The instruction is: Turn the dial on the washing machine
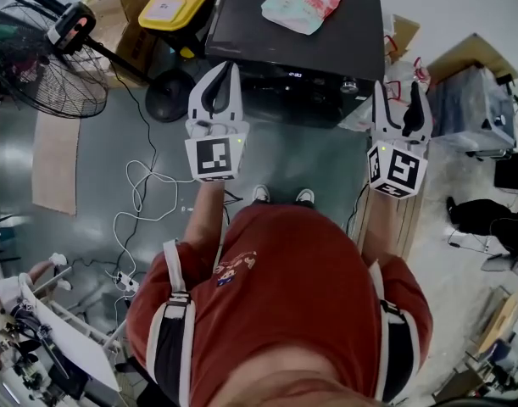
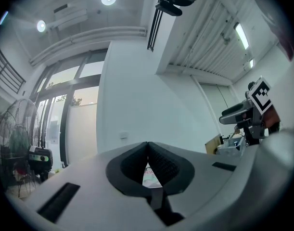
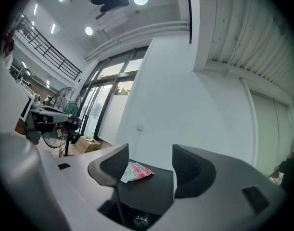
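The black washing machine stands in front of me, with a pink and teal bag lying on its lid. Its silver dial sits at the right of the front panel. My right gripper hovers just right of the dial and apart from it, jaws open and empty. In the right gripper view the dial shows low between the jaws, below the lid and the bag. My left gripper is held before the machine's left front, shut with nothing in it; its pads meet.
A floor fan stands at the far left. A yellow-lidded bin and cardboard boxes sit left of the machine. White cables trail over the floor. A grey crate and clutter lie to the right.
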`<state>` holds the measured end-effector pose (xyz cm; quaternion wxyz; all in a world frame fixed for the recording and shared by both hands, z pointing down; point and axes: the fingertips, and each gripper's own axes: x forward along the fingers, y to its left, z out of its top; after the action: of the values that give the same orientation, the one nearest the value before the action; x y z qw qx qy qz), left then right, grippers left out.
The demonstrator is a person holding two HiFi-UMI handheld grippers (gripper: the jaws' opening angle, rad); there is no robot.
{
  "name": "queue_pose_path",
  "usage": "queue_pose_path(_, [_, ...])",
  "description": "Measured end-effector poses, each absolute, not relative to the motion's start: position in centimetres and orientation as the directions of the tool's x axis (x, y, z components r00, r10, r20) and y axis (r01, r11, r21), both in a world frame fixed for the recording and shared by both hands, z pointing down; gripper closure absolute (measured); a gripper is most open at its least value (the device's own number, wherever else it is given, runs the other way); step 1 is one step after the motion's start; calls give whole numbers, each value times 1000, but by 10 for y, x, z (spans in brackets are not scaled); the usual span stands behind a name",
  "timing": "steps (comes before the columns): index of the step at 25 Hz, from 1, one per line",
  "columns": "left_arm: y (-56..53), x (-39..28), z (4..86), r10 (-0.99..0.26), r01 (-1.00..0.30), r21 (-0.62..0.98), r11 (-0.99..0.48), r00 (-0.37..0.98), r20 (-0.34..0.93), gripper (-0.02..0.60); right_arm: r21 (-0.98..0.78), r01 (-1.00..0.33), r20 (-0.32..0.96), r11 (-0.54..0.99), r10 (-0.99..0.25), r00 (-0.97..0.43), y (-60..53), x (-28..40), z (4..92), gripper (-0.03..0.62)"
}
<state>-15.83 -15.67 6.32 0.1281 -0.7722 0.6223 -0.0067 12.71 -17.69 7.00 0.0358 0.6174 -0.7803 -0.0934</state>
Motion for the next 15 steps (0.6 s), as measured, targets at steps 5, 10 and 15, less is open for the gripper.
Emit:
queue_pose_path(5, [-159,-153,67,-963,-957,-209,-201,232,-140,565,182,-960,-53,210,-973,-223,-177,132,74,434])
queue_pose_path(10, [-158,-145,69,-960,-958,-189,-217,245,-137,565,165,-968,-79,187,-976,-202,-170,139,75,586])
queue_pose_path(15, [-159,-140,72,-958,-954,-197,-224,253,-134,565,149,-970,-88,192,-974,-207,-168,142,73,588])
